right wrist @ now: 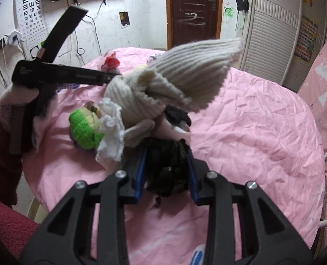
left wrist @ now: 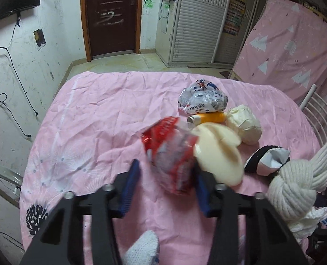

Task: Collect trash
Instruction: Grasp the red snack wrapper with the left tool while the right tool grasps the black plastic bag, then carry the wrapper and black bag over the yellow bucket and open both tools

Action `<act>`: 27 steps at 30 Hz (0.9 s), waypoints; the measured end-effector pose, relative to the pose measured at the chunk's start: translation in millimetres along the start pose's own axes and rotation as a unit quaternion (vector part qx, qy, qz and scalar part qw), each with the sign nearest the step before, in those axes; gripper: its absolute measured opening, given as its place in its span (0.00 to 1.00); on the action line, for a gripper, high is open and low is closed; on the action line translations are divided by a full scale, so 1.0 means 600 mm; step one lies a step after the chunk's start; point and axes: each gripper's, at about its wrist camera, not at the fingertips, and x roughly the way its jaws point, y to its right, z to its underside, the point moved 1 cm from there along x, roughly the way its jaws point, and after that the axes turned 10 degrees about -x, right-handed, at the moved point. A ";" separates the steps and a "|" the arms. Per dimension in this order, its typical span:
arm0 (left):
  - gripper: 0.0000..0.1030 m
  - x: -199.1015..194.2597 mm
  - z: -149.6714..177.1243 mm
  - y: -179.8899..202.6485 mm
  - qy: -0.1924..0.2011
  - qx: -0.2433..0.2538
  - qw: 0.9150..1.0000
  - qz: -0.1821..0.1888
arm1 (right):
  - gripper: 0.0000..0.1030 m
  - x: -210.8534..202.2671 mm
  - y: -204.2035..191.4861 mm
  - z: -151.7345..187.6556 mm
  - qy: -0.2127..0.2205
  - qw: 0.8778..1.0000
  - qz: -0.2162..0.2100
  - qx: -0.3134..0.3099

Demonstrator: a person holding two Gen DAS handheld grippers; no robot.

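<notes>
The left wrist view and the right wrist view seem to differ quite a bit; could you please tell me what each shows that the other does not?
Only the left wrist view shows the nepia wrapper, orange spool, cream paper ball and cream lid.

Only the right wrist view shows the green knitted toy, the eye chart and the black bag between the right gripper fingers.

Both show the pink cloth, the knotted white sock, the red wrapper at the left gripper, and the door.
</notes>
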 end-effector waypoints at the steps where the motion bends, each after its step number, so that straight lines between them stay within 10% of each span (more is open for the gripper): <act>1: 0.23 -0.002 0.000 0.001 0.005 -0.003 1.000 0.000 | 0.25 -0.002 0.001 0.001 0.001 1.000 0.002 0.001; 27: 0.21 -0.195 0.000 0.108 0.128 0.014 0.991 0.027 | 0.23 -0.112 0.147 0.042 0.083 0.990 0.049 0.102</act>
